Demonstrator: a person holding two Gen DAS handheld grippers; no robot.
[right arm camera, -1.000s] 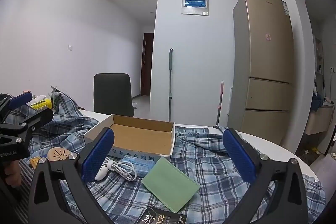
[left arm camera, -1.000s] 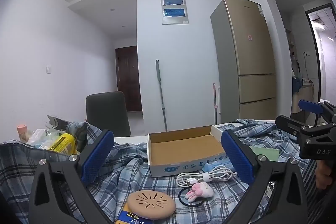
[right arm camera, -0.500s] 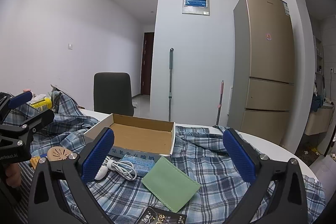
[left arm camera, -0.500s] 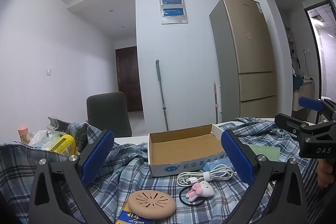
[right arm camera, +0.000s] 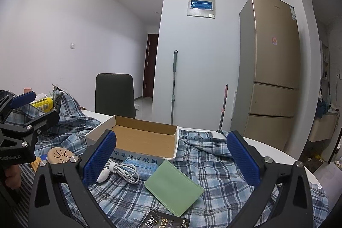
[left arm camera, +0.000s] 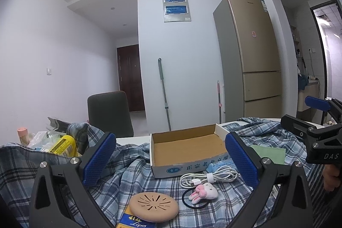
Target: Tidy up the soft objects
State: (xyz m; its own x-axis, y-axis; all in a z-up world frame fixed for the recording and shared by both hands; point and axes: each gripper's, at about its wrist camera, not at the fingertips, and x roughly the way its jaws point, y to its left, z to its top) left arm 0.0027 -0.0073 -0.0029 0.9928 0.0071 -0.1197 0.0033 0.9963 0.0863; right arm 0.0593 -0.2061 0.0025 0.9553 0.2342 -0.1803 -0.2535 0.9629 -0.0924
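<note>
Between the left gripper's wide-open jaws, nearest the camera, a tan round pad is lying on the plaid cloth, partly covering a blue packet; just right of it a pink bunny toy is sitting on a black hair loop. Beyond these a coiled white cable is resting against the front wall of the open box, which is lying centred between the pads with nothing visible inside. The jaws are gripping nothing and touching nothing. The right gripper is likewise spread wide and holding nothing; low between its jaws a dark packet is poking in, then a green pouch, then the cable by the left pad and a blue pack against the box. Only the right view is showing the pouch whole and the dark packet; only the left view is showing the bunny and loop. Each view is catching the other gripper at its edge, with a hand below it. Far behind, a chair, mop and fridge are standing.
</note>
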